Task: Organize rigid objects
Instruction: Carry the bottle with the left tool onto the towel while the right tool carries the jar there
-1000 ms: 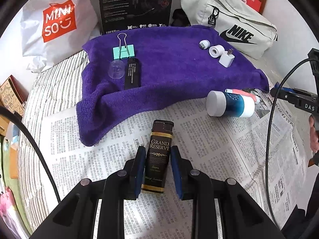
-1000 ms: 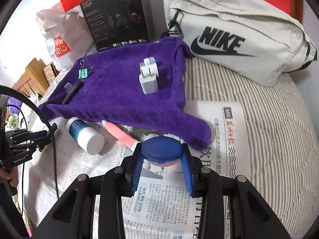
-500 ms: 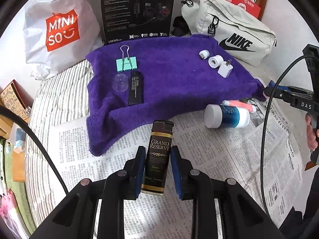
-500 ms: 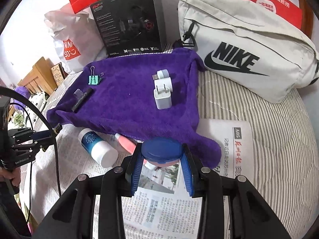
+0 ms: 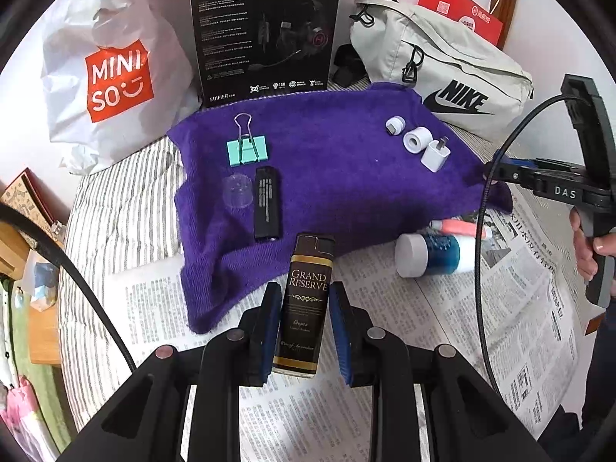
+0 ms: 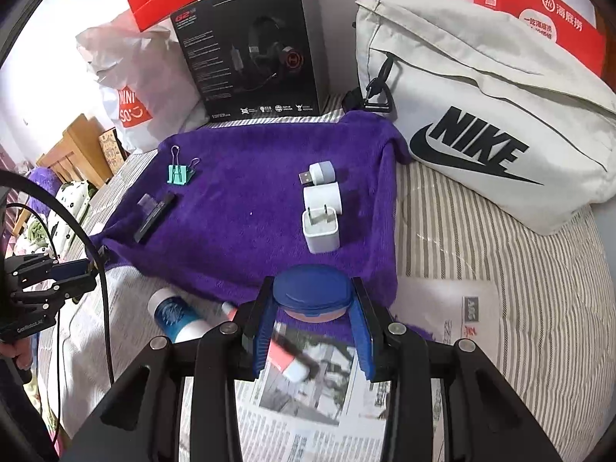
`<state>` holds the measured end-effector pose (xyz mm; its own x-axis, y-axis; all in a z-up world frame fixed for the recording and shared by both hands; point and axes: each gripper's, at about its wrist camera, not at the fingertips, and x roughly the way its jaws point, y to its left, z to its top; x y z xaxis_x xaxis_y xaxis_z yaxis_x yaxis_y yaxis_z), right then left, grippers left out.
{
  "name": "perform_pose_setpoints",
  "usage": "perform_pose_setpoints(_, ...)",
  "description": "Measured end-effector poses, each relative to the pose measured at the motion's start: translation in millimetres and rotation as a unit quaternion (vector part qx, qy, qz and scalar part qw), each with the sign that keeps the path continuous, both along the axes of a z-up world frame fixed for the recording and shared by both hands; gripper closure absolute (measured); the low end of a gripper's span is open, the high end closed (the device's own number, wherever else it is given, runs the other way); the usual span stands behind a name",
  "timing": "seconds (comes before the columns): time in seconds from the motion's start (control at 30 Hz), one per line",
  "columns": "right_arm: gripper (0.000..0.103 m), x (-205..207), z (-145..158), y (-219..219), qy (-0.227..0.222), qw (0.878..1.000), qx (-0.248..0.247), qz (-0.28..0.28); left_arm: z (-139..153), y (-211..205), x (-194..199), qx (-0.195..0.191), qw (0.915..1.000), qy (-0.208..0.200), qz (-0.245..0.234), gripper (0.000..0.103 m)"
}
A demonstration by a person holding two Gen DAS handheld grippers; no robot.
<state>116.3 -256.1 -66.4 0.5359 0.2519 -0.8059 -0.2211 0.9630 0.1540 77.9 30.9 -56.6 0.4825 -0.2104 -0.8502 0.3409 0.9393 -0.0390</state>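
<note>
My left gripper (image 5: 304,331) is shut on a dark "Grand Reserve" lighter (image 5: 306,300), held above the newspaper near the front edge of the purple towel (image 5: 327,177). My right gripper (image 6: 313,331) is shut on a round blue-lidded tin (image 6: 312,296), held over the towel's (image 6: 238,223) near edge. On the towel lie a green binder clip (image 5: 246,148), a clear cap (image 5: 238,190), a black stick (image 5: 266,202), a white charger plug (image 6: 321,229), a white roll (image 5: 417,139) and a small USB adapter (image 6: 317,173).
A blue-and-white bottle (image 5: 427,254) and a pink tube (image 5: 458,228) lie on the newspaper (image 5: 481,327) to the right. A Nike bag (image 6: 481,115), a black headset box (image 5: 265,30) and a Miniso bag (image 5: 107,73) stand behind the towel.
Both grippers have lifted and moved forward toward the towel with their objects held. The towel items now sit lower in both views.
</note>
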Motion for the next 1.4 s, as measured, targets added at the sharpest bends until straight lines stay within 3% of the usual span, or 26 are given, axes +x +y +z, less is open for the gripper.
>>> perform_pose_setpoints(0.77,0.067,54.4,-36.9,16.7,0.059,0.998,-0.022,0.016,-8.7,-15.5,75.2,-0.01,0.9996,0.017,-0.022,0.078)
perform_pose_setpoints(1.4,0.067,54.6,-40.2,22.3,0.053,0.997,-0.045,0.037,-30.3,-25.2,108.3,-0.002,0.9985,0.048,-0.025,0.087)
